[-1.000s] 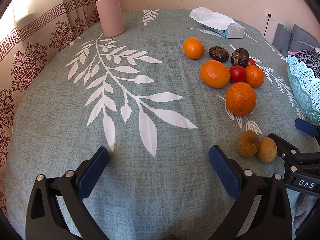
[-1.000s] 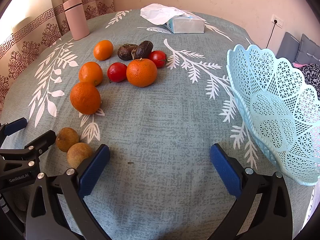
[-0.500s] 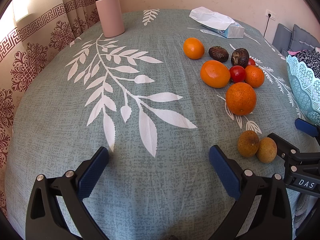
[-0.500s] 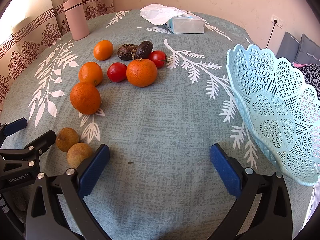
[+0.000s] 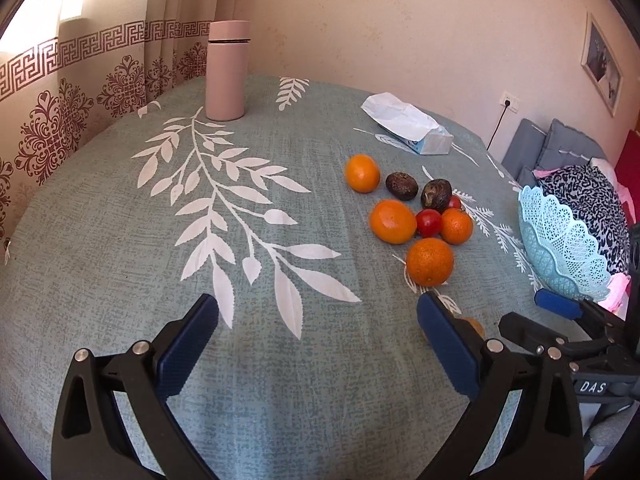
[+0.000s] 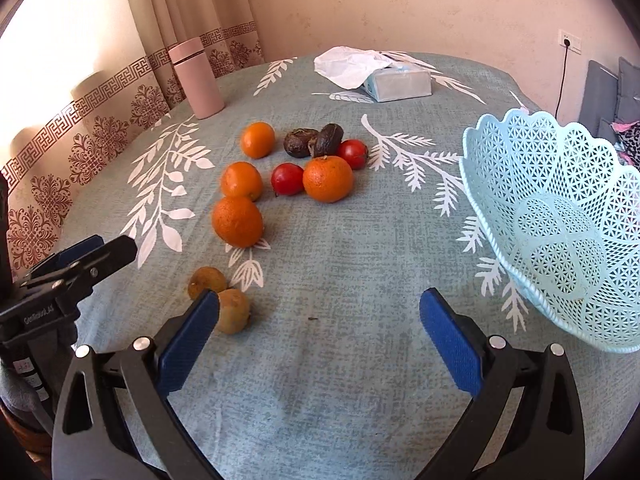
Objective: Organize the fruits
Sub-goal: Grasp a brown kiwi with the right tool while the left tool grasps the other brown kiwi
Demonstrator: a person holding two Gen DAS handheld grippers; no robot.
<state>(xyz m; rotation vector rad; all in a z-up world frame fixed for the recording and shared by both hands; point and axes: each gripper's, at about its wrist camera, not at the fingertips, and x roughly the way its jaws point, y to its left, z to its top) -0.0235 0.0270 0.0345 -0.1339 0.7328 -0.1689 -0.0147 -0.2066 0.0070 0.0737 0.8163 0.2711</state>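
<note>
Several fruits lie on the green leaf-print tablecloth: oranges such as the nearest one (image 6: 237, 221) (image 5: 429, 261), two red tomatoes (image 6: 287, 178), two dark wrinkled fruits (image 6: 299, 142) and two small brown fruits (image 6: 233, 311). A light blue lace basket (image 6: 520, 280) (image 5: 560, 240) stands empty at the right. My left gripper (image 5: 318, 322) is open and empty over the cloth, left of the fruits. My right gripper (image 6: 318, 316) is open and empty, its left finger (image 6: 188, 344) beside the brown fruits.
A pink flask (image 5: 226, 71) (image 6: 196, 78) stands at the far left. A tissue box (image 6: 396, 80) (image 5: 416, 132) lies at the back. Curtains hang behind the table on the left; cushions and clothes lie beyond its right edge.
Both grippers have tilted up and pulled back, so more wall shows. The left gripper's right finger now hides most of the brown fruits. Nothing was grasped.
</note>
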